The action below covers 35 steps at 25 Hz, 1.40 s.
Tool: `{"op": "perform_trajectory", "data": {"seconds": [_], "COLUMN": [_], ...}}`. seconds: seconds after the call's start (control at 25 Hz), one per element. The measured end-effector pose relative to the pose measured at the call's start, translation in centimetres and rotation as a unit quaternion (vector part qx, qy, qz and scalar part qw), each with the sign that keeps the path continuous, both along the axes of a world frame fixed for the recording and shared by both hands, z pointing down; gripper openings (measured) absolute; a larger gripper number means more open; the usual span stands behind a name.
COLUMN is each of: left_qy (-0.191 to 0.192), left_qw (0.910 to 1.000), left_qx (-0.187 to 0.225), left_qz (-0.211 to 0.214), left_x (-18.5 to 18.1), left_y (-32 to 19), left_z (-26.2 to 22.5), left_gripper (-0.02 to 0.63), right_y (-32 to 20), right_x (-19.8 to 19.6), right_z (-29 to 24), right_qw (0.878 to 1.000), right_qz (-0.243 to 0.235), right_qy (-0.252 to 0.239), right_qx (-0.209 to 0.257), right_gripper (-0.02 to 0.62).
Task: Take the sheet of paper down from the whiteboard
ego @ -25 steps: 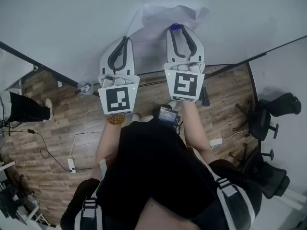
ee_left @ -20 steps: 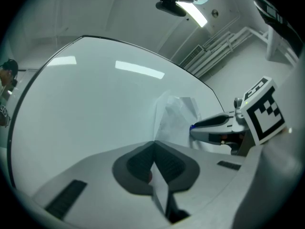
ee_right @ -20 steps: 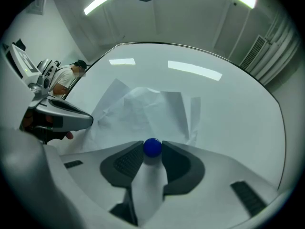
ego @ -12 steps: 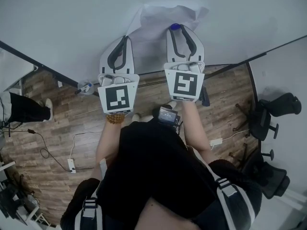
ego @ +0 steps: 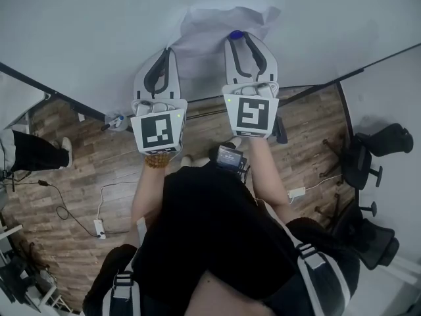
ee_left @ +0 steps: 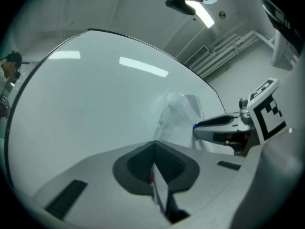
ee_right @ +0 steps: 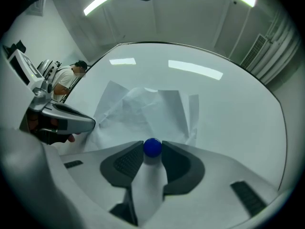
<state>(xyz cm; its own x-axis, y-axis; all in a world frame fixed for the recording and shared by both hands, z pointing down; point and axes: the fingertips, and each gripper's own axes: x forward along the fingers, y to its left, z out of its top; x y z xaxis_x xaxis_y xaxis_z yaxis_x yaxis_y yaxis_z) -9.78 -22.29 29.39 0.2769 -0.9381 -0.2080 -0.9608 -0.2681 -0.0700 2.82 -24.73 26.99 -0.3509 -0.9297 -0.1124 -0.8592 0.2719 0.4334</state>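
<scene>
The whiteboard stands as a flat wall in front of both grippers and closes the way forward. In the head view its surface is free to the left and to the right of the crumpled paper, so a gripper could slide there. The left gripper and the right gripper stand side by side with only a narrow gap between them. A blue magnet fills the space between the right gripper's jaws. Office chairs crowd the floor at the right.
</scene>
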Motion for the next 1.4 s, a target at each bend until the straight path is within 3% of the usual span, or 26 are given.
{"op": "perform_trajectory", "data": {"seconds": [1.4], "left_qy": [0.040], "left_qw": [0.9991], "left_qx": [-0.003], "left_qz": [0.009], "left_x": [-0.25], "left_y": [-0.27], "left_z": [0.27], "left_gripper": [0.008], "right_y": [-0.01], "right_x": [0.15], "right_z": [0.18], "right_qw": [1.000], "right_qz": [0.004], "right_qy": [0.004], "right_qx": [-0.004], "right_gripper": [0.117]}}
